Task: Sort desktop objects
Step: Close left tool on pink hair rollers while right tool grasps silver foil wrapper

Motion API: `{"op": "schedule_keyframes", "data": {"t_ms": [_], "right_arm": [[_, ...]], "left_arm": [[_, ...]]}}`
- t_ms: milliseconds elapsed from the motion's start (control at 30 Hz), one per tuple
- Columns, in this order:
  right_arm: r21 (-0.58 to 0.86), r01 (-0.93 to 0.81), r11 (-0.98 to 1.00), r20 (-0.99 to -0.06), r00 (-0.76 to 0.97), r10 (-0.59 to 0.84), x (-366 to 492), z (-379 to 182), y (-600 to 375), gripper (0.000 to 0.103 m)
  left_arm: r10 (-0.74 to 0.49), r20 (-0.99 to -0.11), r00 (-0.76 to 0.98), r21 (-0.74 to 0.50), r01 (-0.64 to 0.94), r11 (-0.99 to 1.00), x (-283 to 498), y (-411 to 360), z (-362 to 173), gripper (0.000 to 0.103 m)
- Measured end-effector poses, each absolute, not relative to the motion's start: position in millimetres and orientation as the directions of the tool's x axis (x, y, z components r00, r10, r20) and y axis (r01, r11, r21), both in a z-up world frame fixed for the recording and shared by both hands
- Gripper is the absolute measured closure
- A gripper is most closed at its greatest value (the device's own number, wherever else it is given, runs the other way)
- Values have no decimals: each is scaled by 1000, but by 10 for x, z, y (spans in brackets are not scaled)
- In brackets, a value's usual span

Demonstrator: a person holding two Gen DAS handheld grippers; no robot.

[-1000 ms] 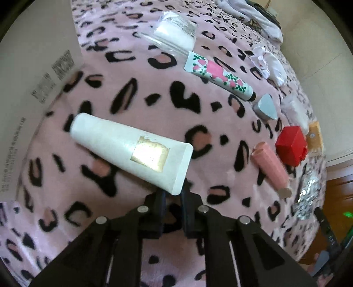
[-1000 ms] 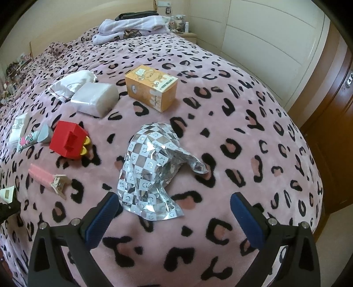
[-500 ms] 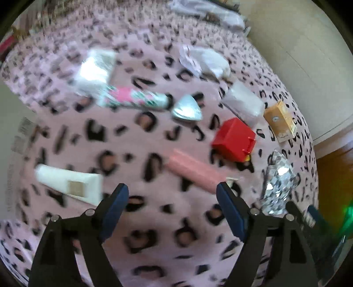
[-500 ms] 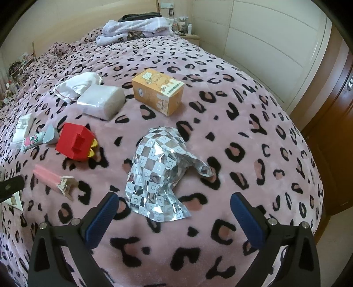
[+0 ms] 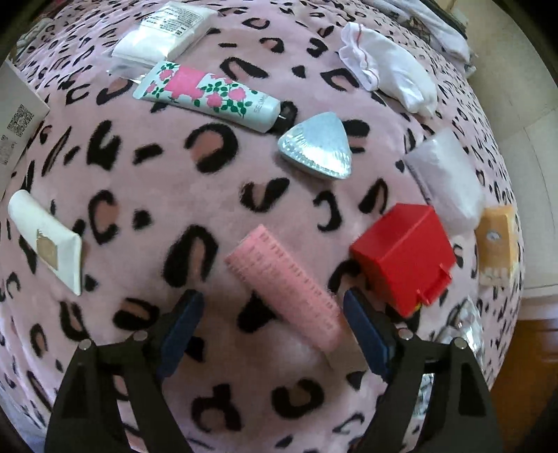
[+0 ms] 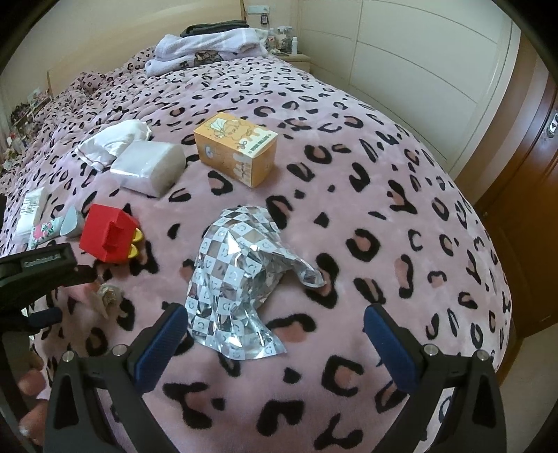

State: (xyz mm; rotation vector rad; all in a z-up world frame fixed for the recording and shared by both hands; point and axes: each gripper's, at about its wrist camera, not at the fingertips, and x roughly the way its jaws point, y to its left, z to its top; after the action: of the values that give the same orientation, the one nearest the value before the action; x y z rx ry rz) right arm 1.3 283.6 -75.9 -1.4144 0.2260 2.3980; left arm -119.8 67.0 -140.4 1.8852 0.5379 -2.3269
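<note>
My left gripper [image 5: 270, 299] stands open just above a pink tube [image 5: 282, 289] that lies slanted on the leopard-print blanket, with one finger on each side of it and no pad touching. The white tube [image 5: 45, 240] lies free at the far left. A red box [image 5: 401, 251] sits right beside the right fingertip. In the right wrist view my right gripper [image 6: 275, 313] is open and empty, hovering over the near end of a crumpled checkered foil bag [image 6: 240, 271]. The left gripper's black body [image 6: 42, 268] shows at that view's left edge.
A floral tube [image 5: 209, 92], a silver triangular case [image 5: 317, 146], a white packet [image 5: 164, 31], a white cloth [image 5: 390, 73], a wrapped white pack [image 5: 446, 177] and an orange carton [image 6: 237, 146] lie spread on the blanket. A white printed box [image 5: 17, 115] stands at left. Folded towels [image 6: 209, 48] lie far back.
The left gripper let go of the white tube, opened wide and moved right, over the pink tube. The right gripper stayed put over the foil bag.
</note>
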Motion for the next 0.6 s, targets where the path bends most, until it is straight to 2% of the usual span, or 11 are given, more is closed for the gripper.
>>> {"op": "schedule_keyframes", "data": {"t_ms": [67, 133, 233, 433, 600], "right_arm": [[-45, -383, -923, -873, -434, 223, -22, -783, 2857, 0], [-45, -399, -916, -875, -426, 229, -53, -806, 2888, 0], [-9, -441, -897, -884, -415, 213, -107, -838, 2980, 0], [135, -463, -876, -926, -374, 54, -378, -1091, 3112, 0], [145, -491, -859, -946, -322, 24, -600, -1358, 3121, 0]], "left_arm": [[158, -956, -248, -229, 289, -929, -1179, 692, -1419, 34], [190, -945, -267, -264, 278, -923, -1150, 710, -1420, 58], [211, -938, -275, -290, 293, -911, -1113, 716, -1402, 61], [261, -924, -279, -332, 251, -909, -998, 693, -1340, 66], [269, -923, -276, -324, 176, -929, -967, 729, -1249, 67]]}}
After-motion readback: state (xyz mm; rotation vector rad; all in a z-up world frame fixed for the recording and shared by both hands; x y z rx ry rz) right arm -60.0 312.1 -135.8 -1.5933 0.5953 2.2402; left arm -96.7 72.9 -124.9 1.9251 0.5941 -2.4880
